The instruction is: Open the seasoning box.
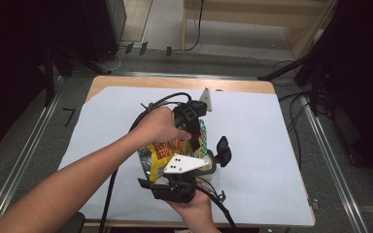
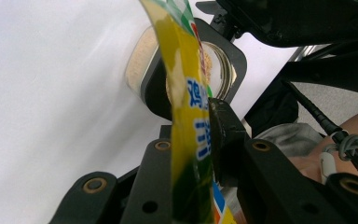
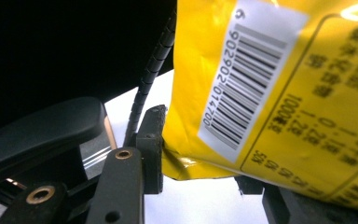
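Yellow pouch (image 2: 186, 107): thin, soft film, crinkly, probably light, slippery. Left gripper (image 2: 193, 154) nearly closed, pinching pouch flat between pads. Right gripper (image 3: 200, 172) half closed around pouch's lower corner. Glass jar (image 2: 142, 60) just beyond left jaws. Best grip at sealed edges.

Both tongs (image 1: 194, 128) (image 1: 209, 162) clamped shut

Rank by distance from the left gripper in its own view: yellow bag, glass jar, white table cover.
Measured from the left gripper:
1. Yellow bag: clamped between the jaws, rising up the middle.
2. Glass jar: just beyond the bag, holding a pale powder, partly behind it.
3. White table cover: under the jar, spreading left.
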`<state>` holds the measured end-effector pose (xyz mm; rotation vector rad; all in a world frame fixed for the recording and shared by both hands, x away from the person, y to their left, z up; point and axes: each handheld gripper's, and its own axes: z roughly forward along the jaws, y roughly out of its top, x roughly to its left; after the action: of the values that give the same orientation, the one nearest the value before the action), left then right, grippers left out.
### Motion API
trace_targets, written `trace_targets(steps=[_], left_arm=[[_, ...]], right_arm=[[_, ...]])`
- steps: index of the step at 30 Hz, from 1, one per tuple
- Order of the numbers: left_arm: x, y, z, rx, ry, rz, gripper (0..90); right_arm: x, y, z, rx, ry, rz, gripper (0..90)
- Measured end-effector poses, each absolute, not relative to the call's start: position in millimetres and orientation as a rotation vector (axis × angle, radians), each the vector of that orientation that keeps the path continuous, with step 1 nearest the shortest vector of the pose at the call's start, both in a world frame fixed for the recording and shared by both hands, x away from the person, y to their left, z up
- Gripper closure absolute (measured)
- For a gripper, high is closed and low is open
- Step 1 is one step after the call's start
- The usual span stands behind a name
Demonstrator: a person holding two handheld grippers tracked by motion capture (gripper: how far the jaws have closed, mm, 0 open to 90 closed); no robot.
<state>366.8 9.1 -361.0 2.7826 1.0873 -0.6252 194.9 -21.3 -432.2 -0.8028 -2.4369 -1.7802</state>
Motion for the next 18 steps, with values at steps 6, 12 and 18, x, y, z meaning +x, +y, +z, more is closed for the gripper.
trace_targets(steps=[6, 12, 18], left_arm=[[365.8, 11.3, -364.2, 2.759, 1.081, -0.628, 82.1], [365.8, 15.0, -364.7, 2.740, 1.074, -0.631, 82.1], [365.7, 16.1, -364.6, 2.736, 1.064, -0.626, 82.1]], right_arm=[[193.6, -20.7, -438.0, -0.804, -2.461, -1.786, 62.0], [193.7, -19.1, -440.4, -0.786, -2.497, -1.780, 61.9], [194.0, -19.2, -440.6, -0.783, -2.500, -1.776, 61.9]])
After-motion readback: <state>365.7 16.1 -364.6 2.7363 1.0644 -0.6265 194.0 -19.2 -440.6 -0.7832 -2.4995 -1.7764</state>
